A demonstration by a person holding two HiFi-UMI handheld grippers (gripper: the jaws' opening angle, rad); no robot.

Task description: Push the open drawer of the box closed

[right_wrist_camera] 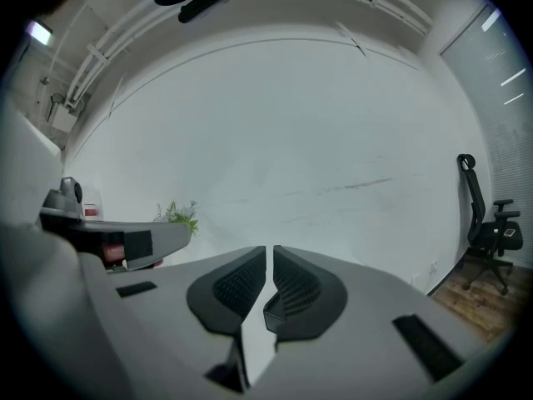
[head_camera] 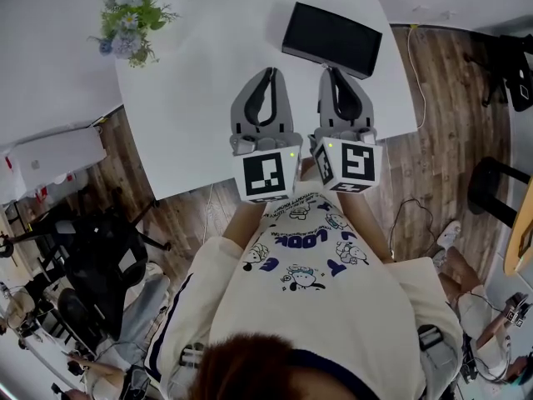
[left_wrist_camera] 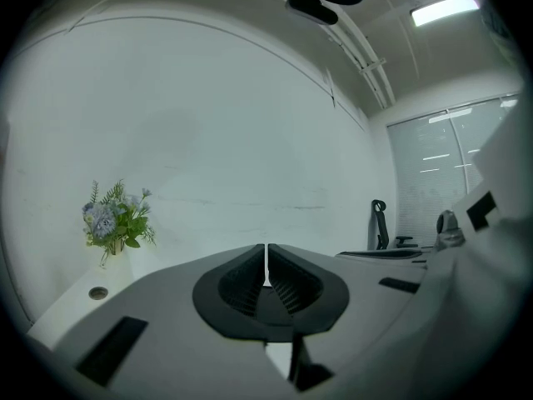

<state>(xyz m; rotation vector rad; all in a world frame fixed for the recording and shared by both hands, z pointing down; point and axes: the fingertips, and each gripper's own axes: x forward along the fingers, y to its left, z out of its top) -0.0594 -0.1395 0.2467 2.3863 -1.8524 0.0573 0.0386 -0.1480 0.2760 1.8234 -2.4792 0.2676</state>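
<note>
A flat black box (head_camera: 331,38) lies on the white table (head_camera: 191,98) near its far edge; I cannot make out a drawer on it from the head view. My left gripper (head_camera: 268,73) and right gripper (head_camera: 331,72) are held side by side above the table's near half, a little short of the box. Both point towards it and touch nothing. Seen from its own camera, the left gripper (left_wrist_camera: 266,252) has its jaws together with nothing between them. The right gripper (right_wrist_camera: 270,257) is likewise shut and empty. Neither gripper view shows the box, only a white wall.
A small pot of flowers (head_camera: 129,23) stands at the table's far left corner and also shows as the flowers (left_wrist_camera: 115,223) in the left gripper view. Black office chairs (head_camera: 100,257) and cables (head_camera: 408,215) lie on the wooden floor around the table.
</note>
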